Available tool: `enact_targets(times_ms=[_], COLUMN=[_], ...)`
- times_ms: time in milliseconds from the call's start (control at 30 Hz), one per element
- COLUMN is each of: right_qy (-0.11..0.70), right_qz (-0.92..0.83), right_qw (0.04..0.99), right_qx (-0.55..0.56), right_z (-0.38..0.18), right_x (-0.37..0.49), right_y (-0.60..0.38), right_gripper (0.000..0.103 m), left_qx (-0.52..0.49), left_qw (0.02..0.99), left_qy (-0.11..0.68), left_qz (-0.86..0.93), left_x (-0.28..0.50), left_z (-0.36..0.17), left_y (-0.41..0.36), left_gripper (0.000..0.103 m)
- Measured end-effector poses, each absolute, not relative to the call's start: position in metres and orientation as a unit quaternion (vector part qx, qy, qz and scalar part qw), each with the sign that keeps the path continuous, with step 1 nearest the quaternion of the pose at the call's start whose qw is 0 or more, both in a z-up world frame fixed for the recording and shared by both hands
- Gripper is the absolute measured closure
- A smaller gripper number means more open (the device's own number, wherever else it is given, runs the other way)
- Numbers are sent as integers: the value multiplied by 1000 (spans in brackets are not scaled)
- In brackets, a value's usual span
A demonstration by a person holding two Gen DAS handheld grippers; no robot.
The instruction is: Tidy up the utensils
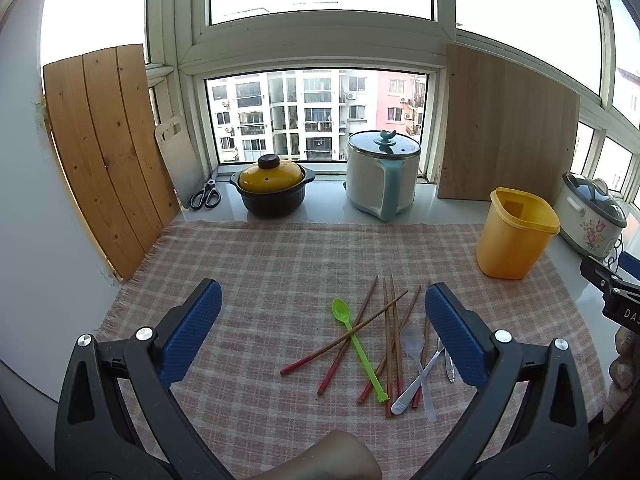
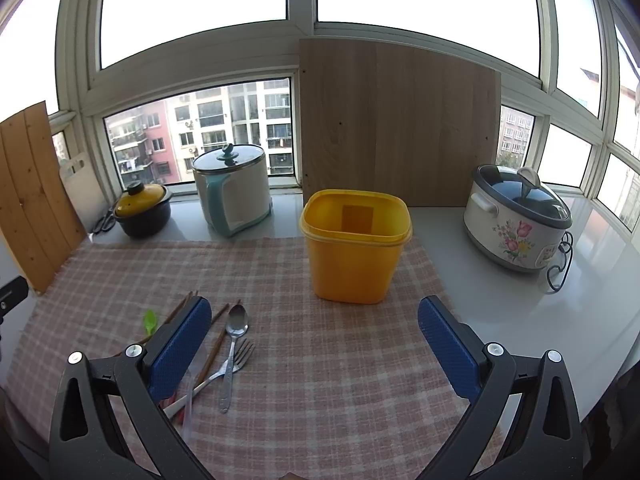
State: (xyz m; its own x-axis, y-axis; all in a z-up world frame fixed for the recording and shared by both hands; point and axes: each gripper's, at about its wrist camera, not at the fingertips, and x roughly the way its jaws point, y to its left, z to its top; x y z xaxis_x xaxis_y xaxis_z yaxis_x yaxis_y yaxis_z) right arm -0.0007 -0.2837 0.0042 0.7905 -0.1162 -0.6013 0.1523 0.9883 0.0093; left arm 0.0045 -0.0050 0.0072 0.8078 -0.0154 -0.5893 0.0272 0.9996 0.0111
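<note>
Both your grippers are wide open and holding nothing. Your left gripper (image 1: 322, 334) hangs over the checked cloth (image 1: 260, 264) with the chopsticks (image 1: 390, 340) and green spoon (image 1: 354, 342) scattered right between its fingers. Your right gripper (image 2: 314, 344) has the metal spoon (image 2: 234, 354) and fork (image 2: 224, 372) just inside its left finger, and the yellow tub (image 2: 354, 248) straight ahead, upright and empty.

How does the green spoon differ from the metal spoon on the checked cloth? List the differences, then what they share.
The green spoon is opaque bright plastic; the metal spoon is shiny steel. The green spoon's handle is thin and straight with a small crossbar end; the metal spoon's handle widens. The green spoon lies across the chopsticks; the metal spoon crosses a fork. Both lie flat, ungrasped.
</note>
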Motion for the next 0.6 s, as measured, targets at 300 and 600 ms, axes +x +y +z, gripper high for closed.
enact_targets(times_ms=[300,600], right_qy=[316,317], right_qz=[-72,-72], right_qw=[946,945], right_qx=[28,29], right_z=[3,3], right_x=[0,0], right_y=[-283,-283], right_gripper=[1,1], left_qx=[10,10], left_qw=[951,951], left_qy=[308,309], left_qz=[-14,-13], left_x=[7,7], left_z=[12,11], left_y=[-6,-8], left_gripper=[0,0])
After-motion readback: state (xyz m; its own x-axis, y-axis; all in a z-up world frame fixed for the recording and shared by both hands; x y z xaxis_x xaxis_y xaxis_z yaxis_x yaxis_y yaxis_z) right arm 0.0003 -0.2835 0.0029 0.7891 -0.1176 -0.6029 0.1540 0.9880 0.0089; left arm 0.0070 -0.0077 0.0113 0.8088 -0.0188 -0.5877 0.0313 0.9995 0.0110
